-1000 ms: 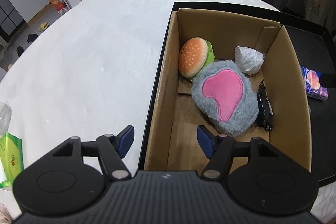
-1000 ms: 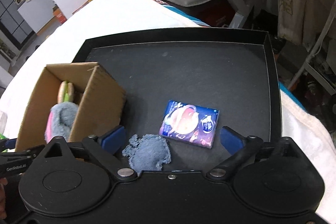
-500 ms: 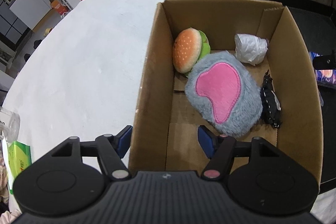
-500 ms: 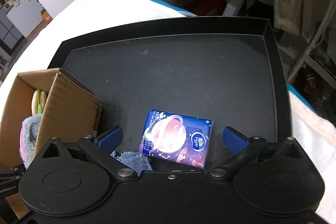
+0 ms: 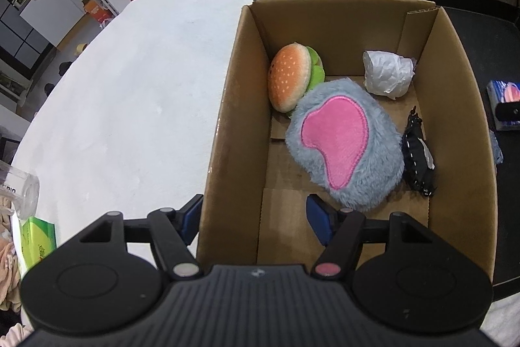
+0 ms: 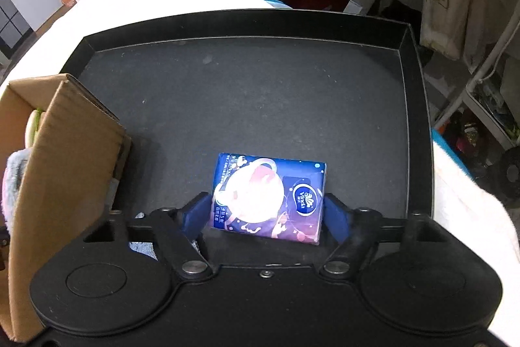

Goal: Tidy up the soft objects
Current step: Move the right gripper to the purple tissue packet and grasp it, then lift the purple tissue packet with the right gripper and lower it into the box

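A white-covered table [image 5: 130,93] carries a black tray [image 6: 247,80] with a cardboard box [image 5: 227,132] at its left edge. The right gripper [image 6: 269,213] has just been closing, both pads now against the blue tissue pack [image 6: 269,194] on the tray. The left gripper [image 5: 253,217] stands open astride the box's near-left wall, pressing nothing.

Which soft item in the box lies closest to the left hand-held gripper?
The grey plush with the pink patch, just ahead of the left hand-held gripper; the burger plush and white wad lie farther back.
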The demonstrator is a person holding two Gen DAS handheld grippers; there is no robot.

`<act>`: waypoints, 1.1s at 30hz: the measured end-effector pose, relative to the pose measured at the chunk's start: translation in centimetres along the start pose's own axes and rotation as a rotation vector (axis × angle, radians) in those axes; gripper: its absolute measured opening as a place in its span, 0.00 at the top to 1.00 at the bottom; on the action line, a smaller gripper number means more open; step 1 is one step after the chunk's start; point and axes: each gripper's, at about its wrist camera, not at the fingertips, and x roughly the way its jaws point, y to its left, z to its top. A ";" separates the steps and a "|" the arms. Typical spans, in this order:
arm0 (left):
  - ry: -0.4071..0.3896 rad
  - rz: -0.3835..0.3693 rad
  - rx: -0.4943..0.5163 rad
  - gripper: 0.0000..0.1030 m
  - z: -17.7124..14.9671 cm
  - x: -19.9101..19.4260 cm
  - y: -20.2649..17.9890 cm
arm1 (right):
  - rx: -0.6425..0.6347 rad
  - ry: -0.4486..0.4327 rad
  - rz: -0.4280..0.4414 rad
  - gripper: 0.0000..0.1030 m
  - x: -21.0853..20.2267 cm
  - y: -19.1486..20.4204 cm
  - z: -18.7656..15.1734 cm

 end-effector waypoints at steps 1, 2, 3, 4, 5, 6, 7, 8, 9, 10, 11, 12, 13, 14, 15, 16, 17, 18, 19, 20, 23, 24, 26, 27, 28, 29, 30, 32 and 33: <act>-0.001 0.002 0.001 0.36 0.0 -0.1 0.0 | 0.006 0.007 0.005 0.32 -0.1 -0.2 0.0; -0.002 0.003 0.002 0.36 -0.1 -0.1 0.0 | 0.013 0.012 0.011 0.33 -0.1 -0.3 0.0; -0.005 0.003 0.004 0.36 -0.1 -0.3 0.0 | 0.014 0.013 0.015 0.33 -0.3 -0.4 -0.1; -0.007 0.002 0.006 0.36 -0.2 -0.4 -0.1 | 0.014 0.011 0.014 0.33 -0.4 -0.4 -0.1; -0.009 0.001 0.007 0.36 -0.3 -0.5 0.0 | 0.015 0.006 0.014 0.33 -0.6 -0.5 -0.1; -0.010 0.001 0.009 0.36 -0.4 -0.6 0.0 | 0.019 -0.001 0.016 0.33 -0.9 -0.5 -0.1; -0.012 0.001 0.010 0.36 -0.4 -0.7 0.0 | 0.023 -0.009 0.020 0.33 -1.3 -0.6 0.0; -0.014 0.001 0.011 0.36 -0.5 -0.8 0.1 | 0.027 -0.016 0.024 0.33 -1.6 -0.7 0.1; -0.016 0.000 0.012 0.36 -0.6 -0.9 0.1 | 0.033 -0.024 0.028 0.33 -2.0 -0.7 0.1; -0.017 -0.002 0.011 0.36 -0.6 -1.0 0.2 | 0.037 -0.030 0.032 0.33 -2.3 -0.7 0.2; -0.019 -0.005 0.010 0.36 -0.7 -1.0 0.2 | 0.042 -0.035 0.034 0.33 -2.4 -0.8 0.3; -0.019 -0.008 0.007 0.36 -0.6 -1.1 0.3 | 0.047 -0.043 0.038 0.33 -2.7 -0.8 0.3; -0.020 -0.012 0.004 0.36 -0.7 -1.1 0.5 | 0.048 -0.048 0.040 0.33 -3.0 -0.7 0.4; -0.021 -0.016 0.000 0.36 -0.7 -1.2 0.6 | 0.049 -0.053 0.041 0.33 -3.2 -0.7 0.3; -0.022 -0.020 -0.004 0.36 -0.8 -1.3 0.7 | 0.051 -0.060 0.042 0.33 -3.5 -0.7 0.4; -0.023 -0.025 -0.008 0.36 -0.9 -1.4 0.9 | 0.053 -0.065 0.043 0.33 -3.7 -0.7 0.4; -0.024 -0.029 -0.010 0.36 -0.8 -1.4 1.0 | 0.055 -0.071 0.044 0.33 -4.0 -0.7 0.4; -0.027 -0.034 -0.013 0.36 -0.9 -1.5 1.1 | 0.059 -0.078 0.047 0.33 -4.3 -0.6 0.5; -0.031 -0.038 -0.013 0.36 -0.9 -1.6 1.1 | 0.062 -0.083 0.050 0.33 -4.6 -0.6 0.5; -0.034 -0.041 -0.014 0.36 -0.9 -1.7 1.2 | 0.064 -0.090 0.053 0.33 -4.9 -0.6 0.5; -0.045 -0.057 -0.020 0.36 -1.0 -1.9 1.4 | 0.071 -0.112 0.061 0.33 -5.9 -0.3 0.7; -0.048 -0.064 -0.023 0.36 -1.1 -1.9 1.5 | 0.072 -0.122 0.064 0.33 -6.3 -0.2 0.7; -0.053 -0.077 -0.026 0.36 -1.1 -2.0 1.6 | 0.075 -0.135 0.069 0.33 -6.9 0.0 0.8; -0.055 -0.085 -0.029 0.36 -1.2 -2.0 1.7 | 0.076 -0.144 0.072 0.33 -7.3 0.1 0.8; -0.057 -0.091 -0.032 0.36 -1.2 -2.0 1.8 | 0.077 -0.151 0.073 0.33 -7.6 0.3 0.9; -0.058 -0.097 -0.035 0.36 -1.1 -2.0 1.8 | 0.078 -0.157 0.074 0.33 -7.9 0.4 0.9; -0.060 -0.102 -0.038 0.36 -1.1 -2.0 1.9 | 0.079 -0.164 0.076 0.33 -8.2 0.6 0.9; -0.066 -0.116 -0.041 0.36 -1.1 -2.1 2.1 | 0.075 -0.176 0.080 0.33 -8.9 1.0 1.0; -0.068 -0.120 -0.043 0.36 -1.1 -2.1 2.2 | 0.071 -0.182 0.080 0.33 -9.2 1.3 1.1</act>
